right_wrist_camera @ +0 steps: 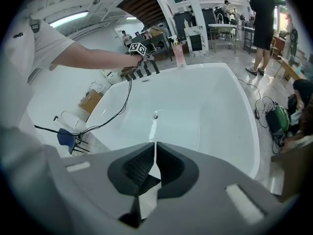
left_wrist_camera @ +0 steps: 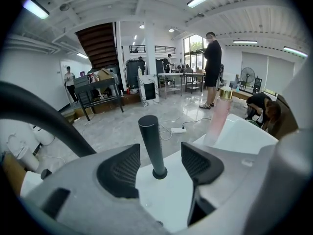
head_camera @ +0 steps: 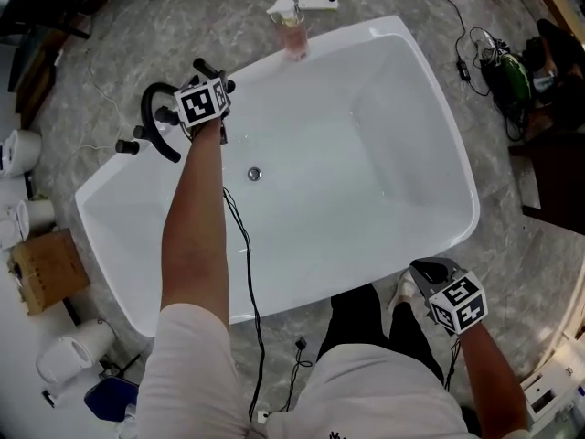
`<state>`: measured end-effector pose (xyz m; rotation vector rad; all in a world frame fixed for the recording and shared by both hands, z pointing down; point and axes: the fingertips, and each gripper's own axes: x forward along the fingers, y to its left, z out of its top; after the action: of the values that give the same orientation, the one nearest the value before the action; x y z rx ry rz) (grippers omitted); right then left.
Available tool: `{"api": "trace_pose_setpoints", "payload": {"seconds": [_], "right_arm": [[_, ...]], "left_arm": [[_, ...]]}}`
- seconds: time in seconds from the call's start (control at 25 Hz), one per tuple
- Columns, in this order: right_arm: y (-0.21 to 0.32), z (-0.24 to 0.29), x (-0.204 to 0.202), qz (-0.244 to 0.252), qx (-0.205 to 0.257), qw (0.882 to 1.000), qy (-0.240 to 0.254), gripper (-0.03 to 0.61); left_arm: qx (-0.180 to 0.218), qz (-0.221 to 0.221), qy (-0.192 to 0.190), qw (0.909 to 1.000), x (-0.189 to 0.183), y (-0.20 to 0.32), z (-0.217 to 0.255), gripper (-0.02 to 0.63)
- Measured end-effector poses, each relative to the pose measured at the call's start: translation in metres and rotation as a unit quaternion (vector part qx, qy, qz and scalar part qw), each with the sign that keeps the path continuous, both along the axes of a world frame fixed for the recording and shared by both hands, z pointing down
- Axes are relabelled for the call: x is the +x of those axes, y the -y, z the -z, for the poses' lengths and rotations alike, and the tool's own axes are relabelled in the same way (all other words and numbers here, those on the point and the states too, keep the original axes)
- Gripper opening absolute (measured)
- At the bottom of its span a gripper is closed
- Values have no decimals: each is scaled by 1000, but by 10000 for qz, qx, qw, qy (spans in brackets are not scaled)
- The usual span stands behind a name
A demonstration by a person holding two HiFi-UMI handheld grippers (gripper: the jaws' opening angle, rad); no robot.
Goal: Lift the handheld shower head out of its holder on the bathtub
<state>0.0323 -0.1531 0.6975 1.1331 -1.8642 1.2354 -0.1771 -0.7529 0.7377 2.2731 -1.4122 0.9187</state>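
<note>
The handheld shower head is a slim black cylinder standing upright in its holder on the white bathtub rim. My left gripper is open, one jaw on each side of the cylinder, with a gap at each pad. In the head view the left gripper reaches over the tub's far left rim, next to the black curved spout. My right gripper hangs outside the tub's near right side, shut and empty; the right gripper view shows it pointing over the tub.
A pink pump bottle stands on the far rim, a white power strip on the floor behind it. The drain lies in the tub floor. A cardboard box sits at left, cables and a green item at right.
</note>
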Motion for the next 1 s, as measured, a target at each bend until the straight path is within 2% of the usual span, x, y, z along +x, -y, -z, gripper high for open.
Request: {"api": "trace_pose_setpoints", "payload": {"seconds": [0.32, 0.52, 0.64, 0.76, 1.0], "right_arm": [[0, -8, 1, -10, -124, 9999, 9, 25], [-5, -12, 2, -19, -166, 9999, 28, 25], [-3, -14, 3, -29, -142, 9999, 2, 25], [-2, -14, 6, -4, -93, 10000, -14, 25], [-3, -7, 1, 2, -32, 10000, 60, 25]], "left_arm": [[-78, 132, 107, 9998, 0, 29, -18, 268], [-143, 252, 74, 9996, 5, 32, -25, 231], [-131, 386, 113, 9991, -1, 34, -28, 149], [-154, 505, -27, 9986, -2, 33, -25, 144], [24, 540, -49, 9985, -4, 20, -11, 141]]}}
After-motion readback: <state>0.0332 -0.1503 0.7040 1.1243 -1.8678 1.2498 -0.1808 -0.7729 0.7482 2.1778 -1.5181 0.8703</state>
